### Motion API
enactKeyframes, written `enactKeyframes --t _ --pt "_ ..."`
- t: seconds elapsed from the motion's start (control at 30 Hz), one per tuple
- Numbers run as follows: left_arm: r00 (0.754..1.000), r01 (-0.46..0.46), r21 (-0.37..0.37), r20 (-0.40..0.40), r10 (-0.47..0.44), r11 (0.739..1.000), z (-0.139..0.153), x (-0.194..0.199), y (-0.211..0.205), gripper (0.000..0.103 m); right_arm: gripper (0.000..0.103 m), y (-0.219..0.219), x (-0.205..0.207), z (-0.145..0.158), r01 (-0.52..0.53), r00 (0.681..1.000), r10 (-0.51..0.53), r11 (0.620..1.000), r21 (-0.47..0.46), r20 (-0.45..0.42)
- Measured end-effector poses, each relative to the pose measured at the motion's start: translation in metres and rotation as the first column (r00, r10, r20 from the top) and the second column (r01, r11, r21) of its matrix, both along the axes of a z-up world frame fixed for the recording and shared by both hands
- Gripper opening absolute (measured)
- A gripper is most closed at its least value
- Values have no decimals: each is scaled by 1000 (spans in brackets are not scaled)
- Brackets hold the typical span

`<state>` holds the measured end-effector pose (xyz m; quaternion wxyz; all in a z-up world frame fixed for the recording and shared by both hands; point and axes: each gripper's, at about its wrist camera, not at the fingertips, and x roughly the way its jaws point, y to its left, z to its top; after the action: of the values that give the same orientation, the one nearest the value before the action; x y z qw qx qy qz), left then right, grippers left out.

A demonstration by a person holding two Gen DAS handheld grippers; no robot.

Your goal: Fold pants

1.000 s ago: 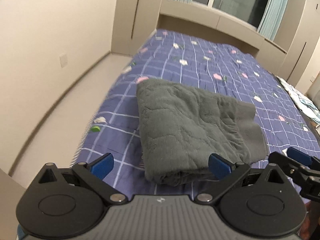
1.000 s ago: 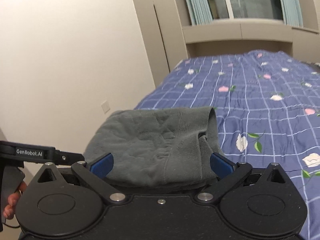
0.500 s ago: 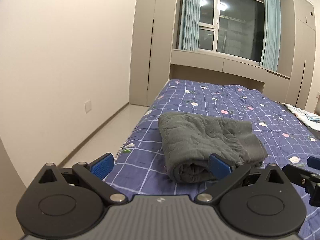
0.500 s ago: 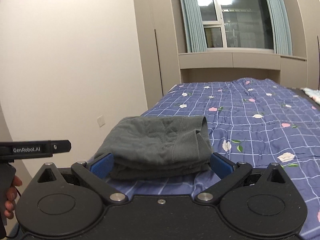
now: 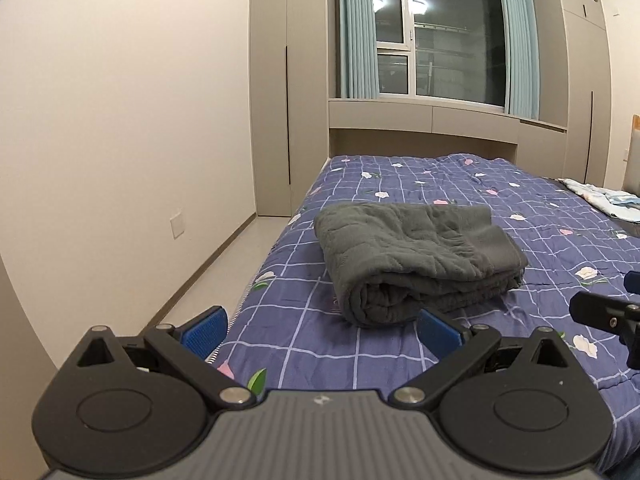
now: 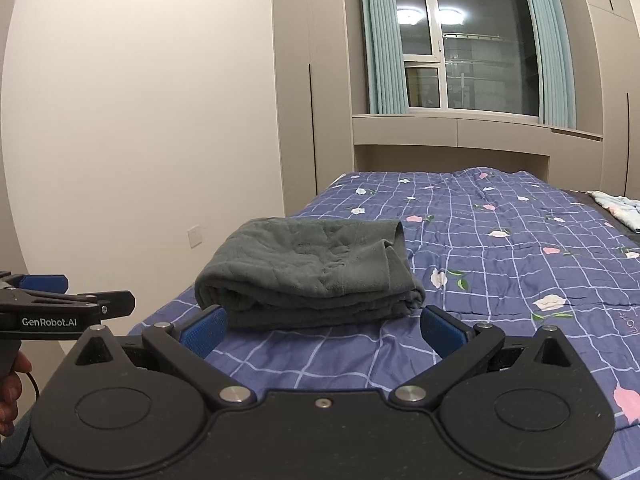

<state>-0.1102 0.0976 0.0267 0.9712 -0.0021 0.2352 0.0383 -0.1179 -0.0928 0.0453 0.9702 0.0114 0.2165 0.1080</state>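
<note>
- Left gripper (image 5: 320, 322): jaws spread wide, blue pads empty, nothing between them. It hovers short of the pants (image 5: 416, 258), which lie just ahead of it and slightly toward its right finger.
- Right gripper (image 6: 322, 326): also released, jaws wide, holding nothing. The pants (image 6: 308, 276) sit straight ahead, centred between its fingers, with a strip of bare quilt between pads and cloth, so no contact.
- The pants are a compact grey bundle, several layers stacked, rolled fold edge facing the left gripper, waistband end off to its right. They rest flat on the bed (image 5: 460, 184), close to the bed's near edge on the left gripper's left side.
- Judgement: both grippers open and clear of the cloth fits a finished fold; the stack holds its shape on its own, no pinch needed. Task looks done or nearly done.
- Placement near the edge likely reflects where the person stands: short reach for both grippers.
- From the left wrist view, the right gripper's tip (image 5: 600, 312) shows at far right, level with the bundle's near side. From the right wrist view, the left gripper (image 6: 44, 284) sits far left, beside the bundle, not touching it.
- Risk if anything follows: soft thick fabric, the top layer could slide or spring open if nudged from the waistband end.
- A pale folded cloth (image 5: 600, 196) lies far ahead to the right, well apart.
</note>
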Motion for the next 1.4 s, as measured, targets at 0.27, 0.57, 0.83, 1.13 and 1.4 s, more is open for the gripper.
enactKeyframes --t 0.27,0.57,0.83,1.13,1.4 --pt "1000 -1 -1 -6 1 1000 -1 0 1 102 103 -2 -2 -1 -1 1000 1 1000 4 0" --pt "1000 0 -4 -15 0 1000 -1 1 2 102 103 0 -1 -2 -3 1000 3 1000 6 -1" --pt "1000 4 -3 -15 -4 1000 -1 1 2 102 103 1 -1 -3 -3 1000 3 1000 7 0" --pt "1000 4 -5 -22 -4 1000 -1 3 2 102 103 2 0 -4 -3 1000 3 1000 7 -3" --pt "999 -18 8 -51 18 1000 -3 6 1 103 103 4 2 -8 -3 1000 3 1000 10 -11"
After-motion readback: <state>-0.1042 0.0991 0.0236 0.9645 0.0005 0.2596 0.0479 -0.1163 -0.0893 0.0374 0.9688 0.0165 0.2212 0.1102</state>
